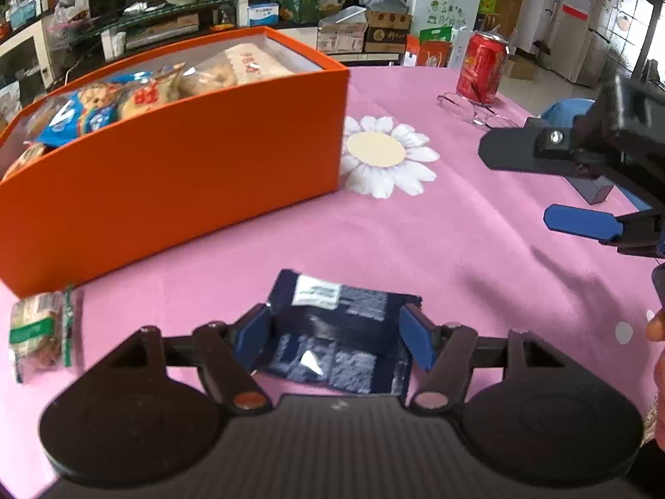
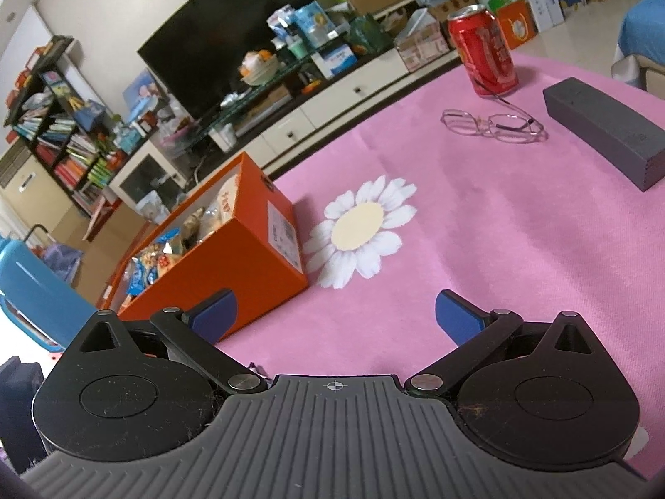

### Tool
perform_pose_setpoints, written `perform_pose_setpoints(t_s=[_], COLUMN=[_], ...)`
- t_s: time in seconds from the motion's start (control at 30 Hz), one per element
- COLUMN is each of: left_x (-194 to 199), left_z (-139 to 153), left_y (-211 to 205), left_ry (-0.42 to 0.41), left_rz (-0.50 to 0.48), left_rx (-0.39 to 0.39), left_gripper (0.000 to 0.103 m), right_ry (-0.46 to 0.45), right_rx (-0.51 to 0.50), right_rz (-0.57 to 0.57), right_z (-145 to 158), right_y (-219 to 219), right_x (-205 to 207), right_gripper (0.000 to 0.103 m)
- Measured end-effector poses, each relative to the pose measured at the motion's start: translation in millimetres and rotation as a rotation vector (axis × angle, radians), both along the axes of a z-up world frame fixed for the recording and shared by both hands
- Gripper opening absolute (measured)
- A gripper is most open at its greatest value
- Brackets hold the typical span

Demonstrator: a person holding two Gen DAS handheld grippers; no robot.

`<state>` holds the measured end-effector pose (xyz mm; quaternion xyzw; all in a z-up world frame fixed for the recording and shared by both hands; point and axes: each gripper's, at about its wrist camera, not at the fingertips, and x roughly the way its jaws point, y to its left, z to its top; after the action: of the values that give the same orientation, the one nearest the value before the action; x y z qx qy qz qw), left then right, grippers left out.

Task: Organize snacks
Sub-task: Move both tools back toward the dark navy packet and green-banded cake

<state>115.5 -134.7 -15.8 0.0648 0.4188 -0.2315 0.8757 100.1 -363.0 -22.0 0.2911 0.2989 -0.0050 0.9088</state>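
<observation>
- The left gripper [image 1: 334,339] is low over the pink cloth [image 1: 478,249], its blue pads [image 1: 251,334] set against either side of a dark blue packet [image 1: 341,332] that lies flat on the cloth; whether it presses the packet I cannot tell.
- At 9 o'clock of it lies a clear wrapped snack [image 1: 41,330] with a green band, apart from the packet.
- The right gripper [image 2: 338,318] hangs above bare cloth, jaws wide, holding nothing; the left view shows it at 3 o'clock.
- At 11 o'clock stands the orange box [image 1: 187,158], open-topped, with snack bags [image 1: 99,108] inside.
- Farther, at 1 o'clock: glasses [image 2: 492,124], a red can [image 2: 484,50].
- Only the right view shows the whole grey case [image 2: 602,131].
</observation>
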Motion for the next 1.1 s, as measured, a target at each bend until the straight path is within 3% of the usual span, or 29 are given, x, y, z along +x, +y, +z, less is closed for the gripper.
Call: perform_pose_setpoints(t_s=[0.13, 0.23, 0.3, 0.37, 0.43, 0.57, 0.7, 0.8, 0.93, 1.1], left_x=[-18.9, -23.9, -13.9, 6.1, 24.0, 55.2, 62.6, 47.6, 10.6, -21.2], left_z=[21.1, 30.5, 27.5, 18.6, 9.2, -9.5, -13.6, -12.0, -10.6, -11.6], left_y=[40.8, 89.4, 115.8, 136.7, 144.0, 144.0, 164.4, 171.0, 166.5, 159.7], left_ry=[-0.088, -0.143, -0.143, -0.084, -0.048, -0.03, 0.031, 0.025, 0.024, 0.008], left_rz=[0.071, 0.202, 0.278, 0.322, 0.329, 0.354, 0.395, 0.374, 0.327, 0.289], left_rx=[0.023, 0.074, 0.11, 0.109, 0.095, 0.166, 0.044, 0.028, 0.061, 0.06], left_gripper=[0.068, 0.07, 0.07, 0.071, 0.071, 0.073, 0.072, 0.064, 0.064, 0.067], right_ry=[0.011, 0.04, 0.057, 0.061, 0.059, 0.048, 0.078, 0.088, 0.087, 0.037], right_rx=[-0.02, -0.074, -0.123, -0.172, -0.213, -0.304, -0.314, -0.255, -0.265, -0.298], right_rz=[0.013, 0.054, 0.112, 0.172, 0.219, 0.25, 0.22, 0.21, 0.235, 0.383], right_z=[-3.4, -6.7, -8.3, -9.0, -9.4, -10.3, -13.3, -15.1, -16.7, -15.4], right_y=[0.9, 11.1, 25.1, 41.8, 55.4, 71.5, 66.5, 60.0, 64.5, 87.0], right_x=[3.0, 8.2, 13.6, 17.7, 19.7, 19.7, 21.0, 22.7, 22.9, 16.8], right_gripper=[0.093, 0.093, 0.093, 0.093, 0.093, 0.093, 0.093, 0.093, 0.093, 0.093])
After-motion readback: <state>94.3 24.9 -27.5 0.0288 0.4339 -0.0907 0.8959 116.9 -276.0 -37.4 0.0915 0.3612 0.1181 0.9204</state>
